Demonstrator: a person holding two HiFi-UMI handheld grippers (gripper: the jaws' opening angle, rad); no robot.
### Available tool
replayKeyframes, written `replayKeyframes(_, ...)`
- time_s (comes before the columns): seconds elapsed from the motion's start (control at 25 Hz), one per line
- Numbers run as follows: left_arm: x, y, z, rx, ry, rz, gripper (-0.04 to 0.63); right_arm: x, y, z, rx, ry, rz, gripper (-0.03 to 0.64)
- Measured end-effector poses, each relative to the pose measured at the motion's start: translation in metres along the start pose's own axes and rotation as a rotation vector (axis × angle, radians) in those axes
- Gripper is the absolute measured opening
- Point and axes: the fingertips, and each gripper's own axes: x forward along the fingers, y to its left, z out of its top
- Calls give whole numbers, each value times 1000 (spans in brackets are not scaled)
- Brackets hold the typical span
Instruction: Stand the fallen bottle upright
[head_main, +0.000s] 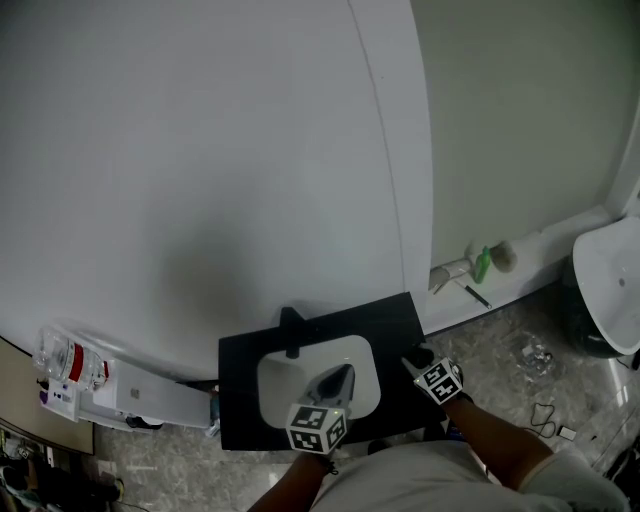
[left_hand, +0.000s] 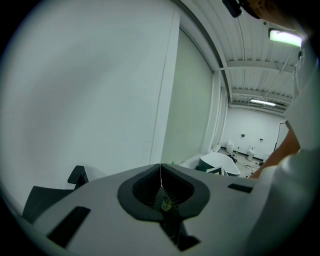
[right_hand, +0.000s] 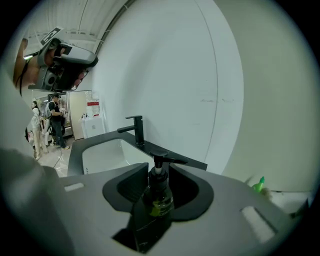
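Observation:
A dark pump bottle with a yellow-green label stands upright between the jaws of my right gripper, which is shut on its body. Its black pump head rises above the jaws. In the head view my right gripper hovers over the right end of the black counter, and the bottle is hidden beneath it. My left gripper hangs over the white sink basin. In the left gripper view, the jaws of my left gripper meet in a thin seam.
A black faucet stands at the back of the basin, close to a curved white wall. A green bottle lies on the ledge at the right. A white fixture sits on the floor far right. People stand in the distance.

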Motion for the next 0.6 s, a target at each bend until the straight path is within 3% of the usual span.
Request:
replayKeyframes(0.24, -2, 1, 2, -20, -23, -2, 9, -15, -1, 0, 0, 11, -7, 114)
replayKeyframes(0.4, -3, 6, 5, -36, -43, -3, 9, -33, 7, 4, 64, 3, -9, 114)
replayKeyframes(0.6, -3, 14, 15, -48, -73, 1, 9, -56, 33, 61, 41, -97, 13, 71)
